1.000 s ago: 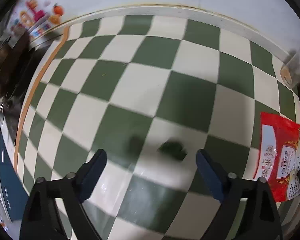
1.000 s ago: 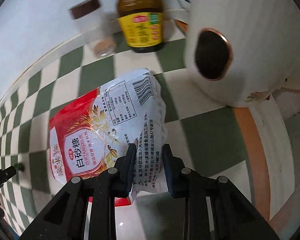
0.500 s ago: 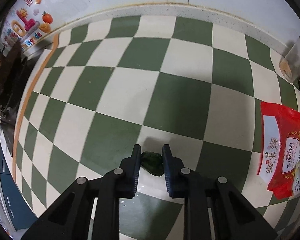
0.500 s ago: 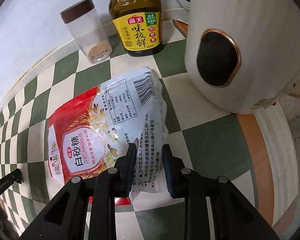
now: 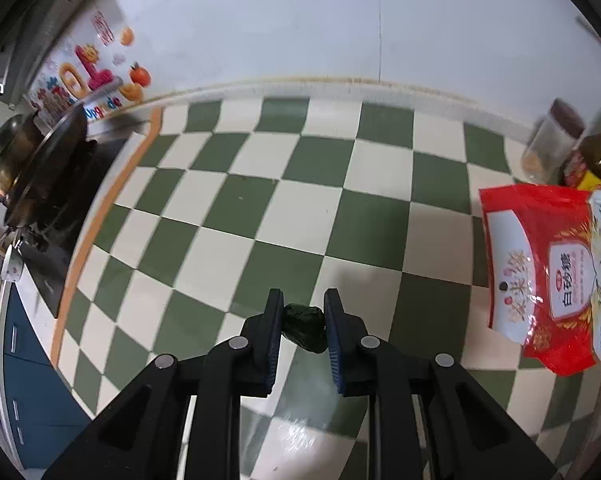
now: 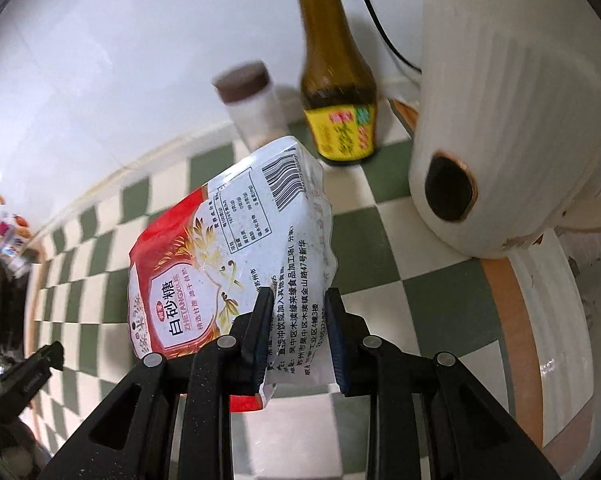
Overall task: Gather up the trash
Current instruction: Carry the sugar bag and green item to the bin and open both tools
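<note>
My left gripper (image 5: 302,312) is shut on a small dark green scrap (image 5: 303,327) and holds it above the green-and-white checkered counter (image 5: 236,208). My right gripper (image 6: 296,312) is shut on the white edge of a red-and-white sugar bag (image 6: 228,248) and holds it lifted and tilted off the counter. The same bag shows at the right of the left wrist view (image 5: 548,276).
A brown sauce bottle (image 6: 334,92), a small jar with a brown lid (image 6: 250,104) and a white appliance (image 6: 512,120) stand by the wall at right. A stove with a pan (image 5: 32,168) sits at the counter's left end.
My left gripper closed on the green scrap and lifted it off the counter. My right gripper raised the sugar bag, which now hangs tilted above the counter.
</note>
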A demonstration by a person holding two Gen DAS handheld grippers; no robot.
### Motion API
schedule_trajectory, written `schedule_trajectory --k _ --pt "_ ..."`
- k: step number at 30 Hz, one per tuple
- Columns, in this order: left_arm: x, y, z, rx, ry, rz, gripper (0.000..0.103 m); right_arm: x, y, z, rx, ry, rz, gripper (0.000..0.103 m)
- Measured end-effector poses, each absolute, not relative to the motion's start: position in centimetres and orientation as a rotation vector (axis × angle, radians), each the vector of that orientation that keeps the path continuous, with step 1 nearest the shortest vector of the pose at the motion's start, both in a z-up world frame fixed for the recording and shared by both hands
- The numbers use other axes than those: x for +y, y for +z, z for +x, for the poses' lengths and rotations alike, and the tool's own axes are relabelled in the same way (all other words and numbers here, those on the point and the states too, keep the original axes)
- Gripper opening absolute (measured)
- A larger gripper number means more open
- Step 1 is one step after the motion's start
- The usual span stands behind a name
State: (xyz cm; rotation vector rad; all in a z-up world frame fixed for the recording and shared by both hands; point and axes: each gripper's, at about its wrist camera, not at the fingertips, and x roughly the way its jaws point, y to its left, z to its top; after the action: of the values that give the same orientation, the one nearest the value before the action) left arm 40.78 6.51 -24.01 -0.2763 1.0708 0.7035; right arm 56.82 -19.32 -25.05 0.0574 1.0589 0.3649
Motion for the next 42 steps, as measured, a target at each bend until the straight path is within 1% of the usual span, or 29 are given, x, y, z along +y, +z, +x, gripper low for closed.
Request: schedule_trajectory --k 6,10,13,18,22,27,32,37,41,42 --pt "5.5 -20.2 36.2 1.0 0.663 -0.271 0.017 -20.0 -20.8 52.6 0.996 0.4 0.076 0.027" --pt "4.2 -18.0 31.2 0.956 0.611 -0.276 0.017 -21.2 -18.5 47.9 0.968 0.404 0.073 0.027" --pt "3.0 -17.3 26.5 0.939 0.542 -0.279 0.017 -22.3 -17.3 43.1 0.955 0.397 0.077 0.027" --pt "0.5 -18.3 18.8 0.958 0.435 -0.264 0.017 -24.8 -16.9 32.8 0.96 0.358 0.086 0.027" --pt "-1.5 -21.0 12.8 1.012 0.364 -0.247 0.017 -26.6 -18.5 23.8 1.001 0.31 0.082 0.027" --pt "-2.7 -27.1 7.3 1.155 0.324 -0.27 0.017 -28.2 -23.5 14.6 1.131 0.264 0.058 0.027" --pt "-2.7 -36.1 4.6 1.332 0.321 -0.303 0.017 -30.4 -31.7 8.7 1.289 0.216 0.013 0.027" --pt "-2.0 -46.5 5.0 1.458 0.363 -0.35 0.017 -30.3 -44.0 6.8 1.451 0.152 -0.042 0.027" --pt "-1.3 -56.9 7.0 1.518 0.379 -0.416 0.017 -29.1 -55.7 7.5 1.508 0.088 -0.089 0.027" --pt "-1.1 -59.9 7.6 1.534 0.382 -0.428 0.017 -28.8 -57.8 7.9 1.516 0.078 -0.097 0.027"
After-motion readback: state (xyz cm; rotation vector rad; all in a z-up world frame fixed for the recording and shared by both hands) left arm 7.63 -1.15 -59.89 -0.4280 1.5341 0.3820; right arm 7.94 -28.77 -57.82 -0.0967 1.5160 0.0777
